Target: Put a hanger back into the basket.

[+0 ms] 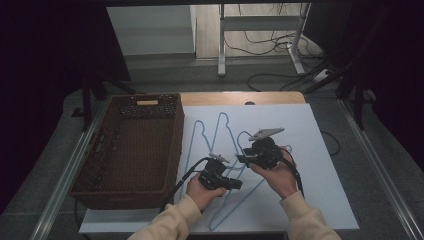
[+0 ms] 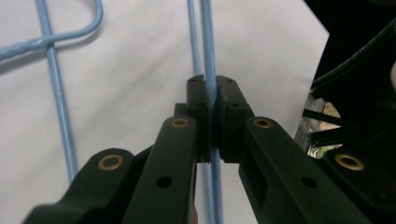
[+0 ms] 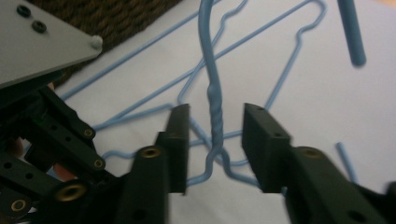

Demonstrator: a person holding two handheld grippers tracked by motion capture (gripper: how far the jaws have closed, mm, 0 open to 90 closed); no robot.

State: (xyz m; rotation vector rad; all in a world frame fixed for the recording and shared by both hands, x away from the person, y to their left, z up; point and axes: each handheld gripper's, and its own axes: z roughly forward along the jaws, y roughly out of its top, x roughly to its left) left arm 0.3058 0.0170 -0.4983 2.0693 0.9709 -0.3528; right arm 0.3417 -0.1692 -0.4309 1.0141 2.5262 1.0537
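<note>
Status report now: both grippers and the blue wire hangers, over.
Left gripper shut on blue wire hanger. Right gripper open around twisted hanger neck, not pressing. Brown wicker basket beside, nothing blocking.

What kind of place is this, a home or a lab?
Probably a lab or recording workspace: a white table hemmed by dark curtains, loose cables on the floor by a stand, and blue wire hangers beside a wicker basket.

**Legible Markings**

No readable text, label, brand, number or sign appears on any surface in the high view, the left gripper view or the right gripper view.
</note>
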